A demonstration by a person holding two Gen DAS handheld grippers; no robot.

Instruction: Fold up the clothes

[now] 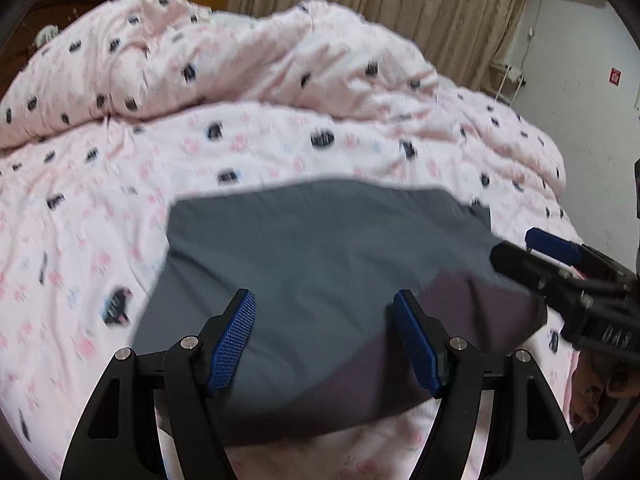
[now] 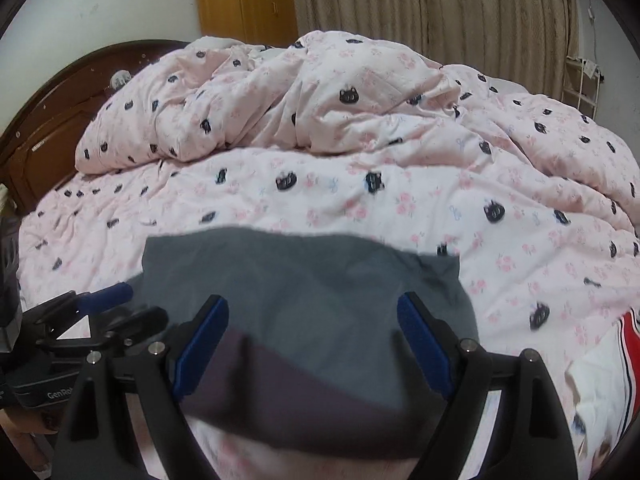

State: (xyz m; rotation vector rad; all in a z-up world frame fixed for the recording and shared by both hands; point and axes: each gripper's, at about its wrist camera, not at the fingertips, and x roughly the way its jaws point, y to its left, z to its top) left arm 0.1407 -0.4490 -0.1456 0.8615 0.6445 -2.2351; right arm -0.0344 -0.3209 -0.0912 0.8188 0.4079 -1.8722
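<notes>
from my station i read the left gripper (image 1: 324, 340) as released: its two black fingers stood apart, the ribbed blue pads (image 1: 234, 344) facing each other with nothing pressed between them. it hovered over the grey garment (image 1: 320, 248) without a visible grip on the cloth. the right gripper (image 2: 314, 346) was likewise released, jaws wide, its smooth blue pads (image 2: 200, 350) clear of the fabric on both sides.

the grey garment lay folded on the bed, near its front edge, directly below both grippers. it formed a roughly rectangular slab of matte, soft cloth with a straight far edge and a squared far-right corner. the near portion appeared darker, with a purplish tone; i could not tell whether that was shadow or a second layer.

the pink quilt (image 1: 280, 144) under it was a quilted, puckered cotton-like cover printed with dark cat faces and pale pink flowers. toward the far side it was bunched into a thick rumpled mound (image 2: 320, 104).

in the right wrist view, a white fabric item with red and dark stripes (image 2: 608, 360) lay at the right edge of the bed, apart from the grey garment. a dark wooden headboard (image 2: 52, 120) with a curved top stood at the left. pleated beige curtains (image 2: 440, 12) and a wooden wardrobe (image 2: 244, 0) stood behind the bed.
</notes>
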